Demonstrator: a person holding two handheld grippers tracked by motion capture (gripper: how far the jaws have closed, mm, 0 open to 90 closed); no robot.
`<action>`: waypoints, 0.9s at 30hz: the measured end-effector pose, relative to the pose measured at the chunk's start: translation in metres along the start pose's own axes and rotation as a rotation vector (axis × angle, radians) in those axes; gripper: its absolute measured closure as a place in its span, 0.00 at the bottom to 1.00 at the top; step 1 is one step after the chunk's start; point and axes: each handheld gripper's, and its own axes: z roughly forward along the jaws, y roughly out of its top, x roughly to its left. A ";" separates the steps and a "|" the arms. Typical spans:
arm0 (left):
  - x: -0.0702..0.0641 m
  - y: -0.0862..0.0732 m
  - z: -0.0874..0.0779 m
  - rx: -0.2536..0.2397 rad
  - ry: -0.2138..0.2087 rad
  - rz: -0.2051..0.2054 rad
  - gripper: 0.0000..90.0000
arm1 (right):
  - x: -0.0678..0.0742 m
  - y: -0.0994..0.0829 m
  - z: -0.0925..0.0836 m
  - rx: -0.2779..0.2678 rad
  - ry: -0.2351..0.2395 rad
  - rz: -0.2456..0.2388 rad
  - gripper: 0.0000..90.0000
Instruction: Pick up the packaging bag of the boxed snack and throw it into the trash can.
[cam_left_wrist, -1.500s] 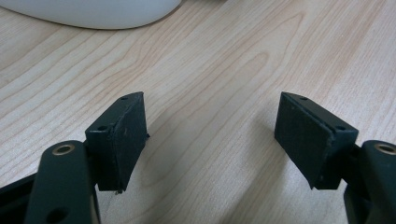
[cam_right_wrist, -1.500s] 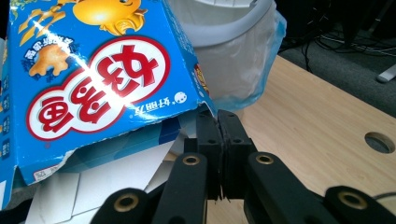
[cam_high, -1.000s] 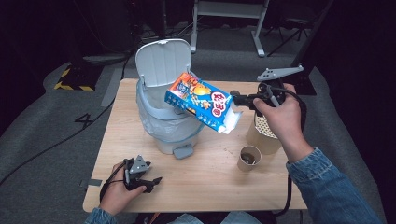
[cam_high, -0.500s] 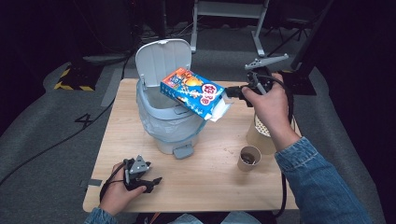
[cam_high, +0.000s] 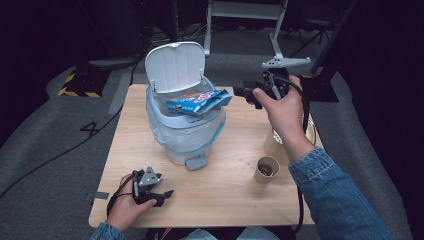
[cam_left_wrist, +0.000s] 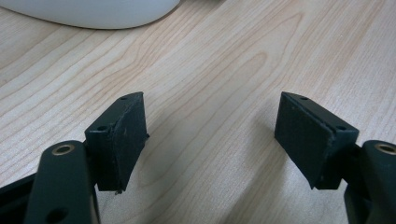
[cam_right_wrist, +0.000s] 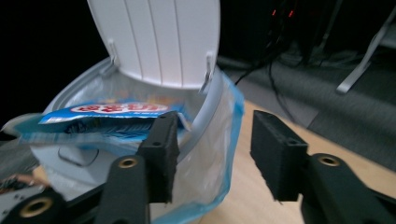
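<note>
The blue snack packet (cam_high: 199, 101), printed with red and white lettering, lay almost flat across the open mouth of the white pedal bin (cam_high: 185, 135), one end sticking out past the rim on the right. In the right gripper view the packet (cam_right_wrist: 109, 116) rested on the bin's rim (cam_right_wrist: 210, 107), free of any grip. The bin stood on the table toward its far left corner, its lid (cam_high: 176, 66) raised upright at the back and a pale blue liner (cam_high: 165, 137) folded over its edge.

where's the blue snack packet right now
In the high view the blue snack packet lies across the open mouth of the white bin, below its raised lid, left of the right tongs.
</note>
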 end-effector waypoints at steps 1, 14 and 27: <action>0.000 0.000 0.000 0.000 0.000 0.000 0.28 | 0.000 0.000 0.000 0.000 0.000 0.000 0.53; 0.000 0.000 0.000 0.003 -0.004 0.001 0.28 | -0.005 -0.017 -0.028 -0.001 -0.012 -0.083 0.43; 0.001 0.000 0.000 0.002 -0.005 0.004 0.28 | -0.014 -0.054 -0.071 0.020 0.021 -0.118 0.34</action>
